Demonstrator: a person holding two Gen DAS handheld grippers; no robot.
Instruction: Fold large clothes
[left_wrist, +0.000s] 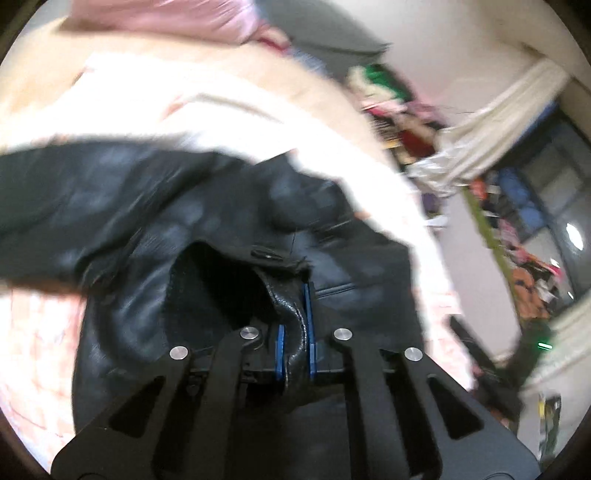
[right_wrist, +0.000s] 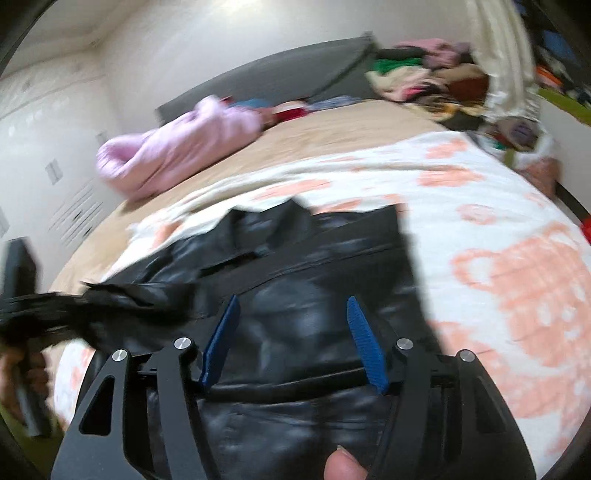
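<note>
A black leather jacket (left_wrist: 155, 221) lies on a white blanket with pink patterns (right_wrist: 498, 229) on the bed. My left gripper (left_wrist: 295, 314) is shut on a folded edge of the jacket, which bunches between the blue pads (left_wrist: 308, 317). In the right wrist view the jacket (right_wrist: 317, 280) spreads under my right gripper (right_wrist: 291, 314), which is open with its blue fingers (right_wrist: 364, 339) wide apart just above the leather. The left gripper (right_wrist: 33, 317) shows at the left edge, holding a jacket part. Both views are blurred.
A pink garment (right_wrist: 177, 144) lies on the beige sheet (right_wrist: 332, 133) near the grey headboard (right_wrist: 280, 74). A heap of mixed clothes (right_wrist: 428, 77) sits at the far right of the bed. Cream curtains (left_wrist: 502, 118) and a cluttered shelf (left_wrist: 524, 258) stand beside the bed.
</note>
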